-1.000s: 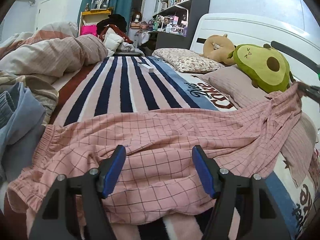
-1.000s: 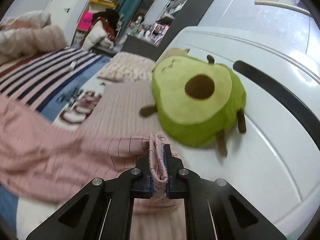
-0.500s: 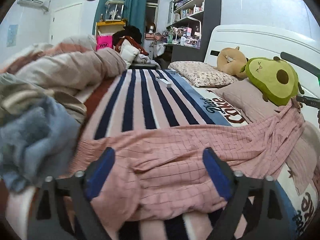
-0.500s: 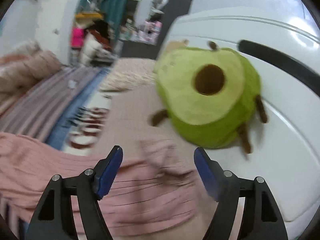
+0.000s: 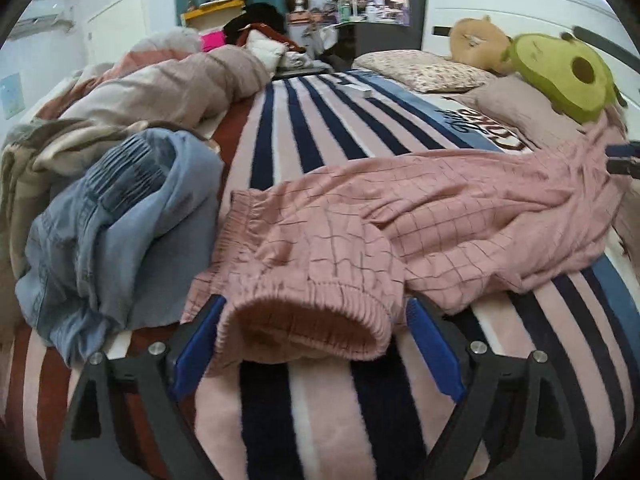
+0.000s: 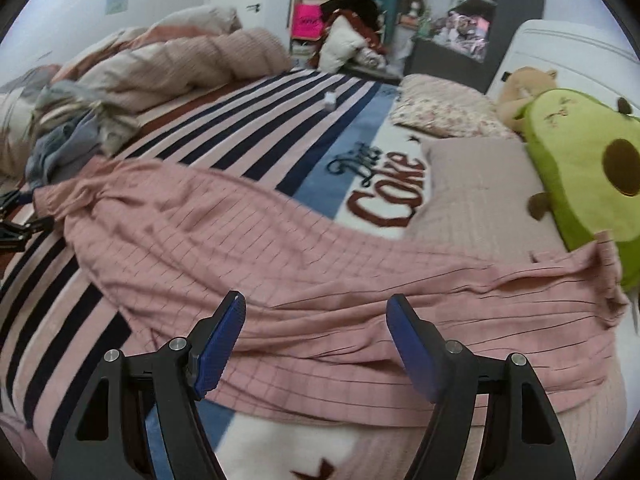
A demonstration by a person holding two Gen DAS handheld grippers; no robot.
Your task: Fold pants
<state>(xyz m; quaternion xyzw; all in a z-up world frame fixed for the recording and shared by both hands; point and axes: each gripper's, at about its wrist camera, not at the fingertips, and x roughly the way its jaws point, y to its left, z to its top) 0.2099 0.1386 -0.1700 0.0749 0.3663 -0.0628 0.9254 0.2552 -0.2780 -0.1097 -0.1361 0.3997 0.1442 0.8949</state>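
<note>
The pink checked pants lie spread across the striped bed, soft, light and floppy, best pinched at waistband and cuffs, while the left hand-held gripper and right hand-held gripper hover jaws apart, gripping nothing.

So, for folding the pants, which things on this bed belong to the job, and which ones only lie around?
Belong to the job:
- pink checked pants
- left gripper, open
- right gripper, open

Only lying around:
- blue jeans
- avocado plush
- brown plush
- floral pillow
- crumpled duvet
</note>
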